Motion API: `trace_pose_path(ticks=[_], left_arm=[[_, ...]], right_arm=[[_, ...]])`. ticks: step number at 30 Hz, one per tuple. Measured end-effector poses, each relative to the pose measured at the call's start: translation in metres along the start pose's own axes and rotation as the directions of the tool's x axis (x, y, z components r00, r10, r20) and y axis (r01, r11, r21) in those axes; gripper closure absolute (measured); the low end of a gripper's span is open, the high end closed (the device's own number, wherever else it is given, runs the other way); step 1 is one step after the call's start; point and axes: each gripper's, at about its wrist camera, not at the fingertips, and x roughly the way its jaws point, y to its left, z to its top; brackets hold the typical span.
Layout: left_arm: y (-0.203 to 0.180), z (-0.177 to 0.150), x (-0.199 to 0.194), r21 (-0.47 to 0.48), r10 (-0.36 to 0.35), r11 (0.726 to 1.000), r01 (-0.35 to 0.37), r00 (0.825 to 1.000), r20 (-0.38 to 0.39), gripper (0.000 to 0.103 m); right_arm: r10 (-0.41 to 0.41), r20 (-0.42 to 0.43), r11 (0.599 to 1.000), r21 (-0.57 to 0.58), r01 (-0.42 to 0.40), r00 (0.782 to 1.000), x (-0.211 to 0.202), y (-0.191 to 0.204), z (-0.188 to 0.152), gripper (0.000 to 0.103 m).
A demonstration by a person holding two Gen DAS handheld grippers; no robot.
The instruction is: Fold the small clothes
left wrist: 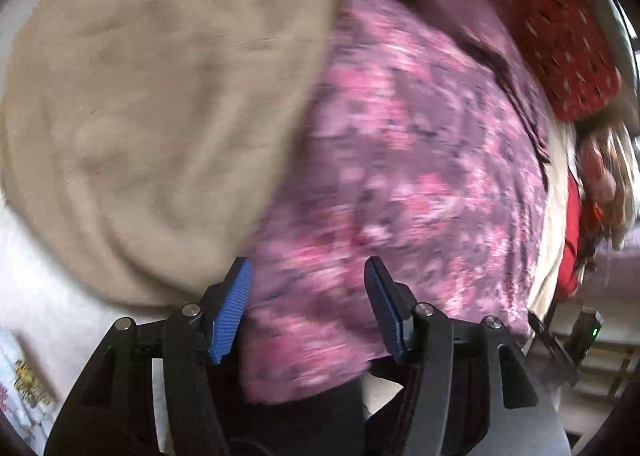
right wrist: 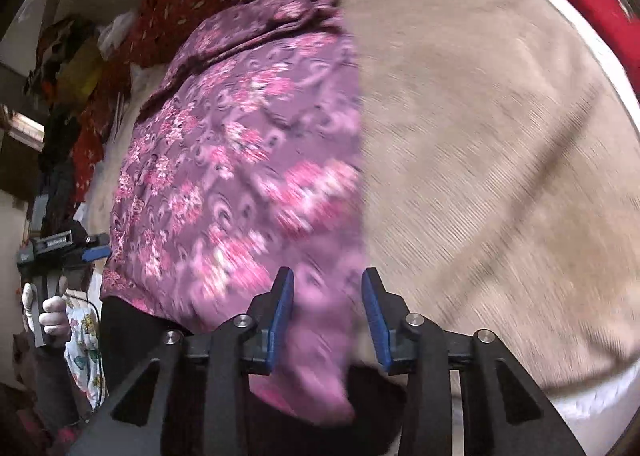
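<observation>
Now both my grippers, left gripper [left wrist: 308, 308] and right gripper [right wrist: 327, 316], hover open-jawed over the purple floral garment [right wrist: 240, 160]. Next I'd pinch its near hem to start folding.

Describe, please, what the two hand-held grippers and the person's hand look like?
Both the left hand-held gripper and the right hand-held gripper have black angular frames, silver round pins and blue ribbed pads. The right wrist view shows a white-gloved hand around a dark handle, with a thin black cable nearby.

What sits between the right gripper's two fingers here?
In the right wrist view, the right gripper is open, and a lower edge of the purple floral garment runs through the gap, next to the beige garment. Contact is unclear through blur.
</observation>
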Motion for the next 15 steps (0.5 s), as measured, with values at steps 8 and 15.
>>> trace_pose_path(ticks=[8,15], left_arm=[[0.025,-0.023,0.033,-0.074,-0.162,0.985,0.154,0.978,-0.129,0.046],[-0.003,-0.034,0.033,0.027,-0.16,0.986,0.165,0.978,-0.133,0.048]], right_arm=[[0.227,0.025,0.965,0.129,-0.229,0.973,0.005,-0.028,-0.033,0.059],[0.339,-0.003,0.939,0.071,-0.338,0.941,0.012,-0.012,-0.037,0.058]])
